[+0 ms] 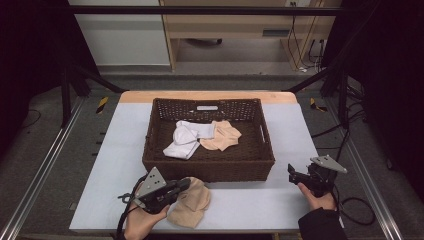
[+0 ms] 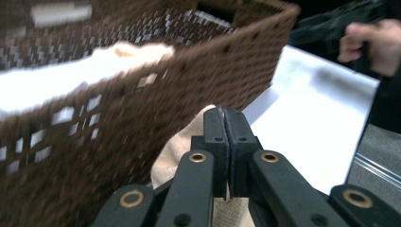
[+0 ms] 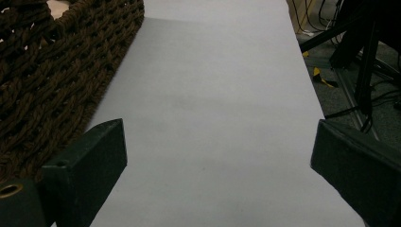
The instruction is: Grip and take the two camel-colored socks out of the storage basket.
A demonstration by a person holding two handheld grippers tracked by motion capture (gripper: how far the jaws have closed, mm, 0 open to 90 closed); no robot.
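Note:
A beige sock (image 1: 192, 205) lies bunched on the grey table top just in front of a dark brown wicker basket (image 1: 207, 167). My left gripper (image 1: 186, 184) sits low over the sock's left end. In the left gripper view its jaws are pressed together at the tips (image 2: 225, 113), with the beige sock (image 2: 177, 151) pinched between them and hanging below. Close behind it stands the basket wall (image 2: 118, 118). My right gripper (image 1: 291, 172) rests at the basket's front right corner. Its jaws stand wide apart (image 3: 217, 156) with only bare table between them.
Inside the basket lie white socks (image 1: 185, 140) and another beige sock (image 1: 222, 136). The basket's side (image 3: 42, 71) runs along the left of the right gripper view. The table's front edge is near both hands. Black frame bars and cables surround the table.

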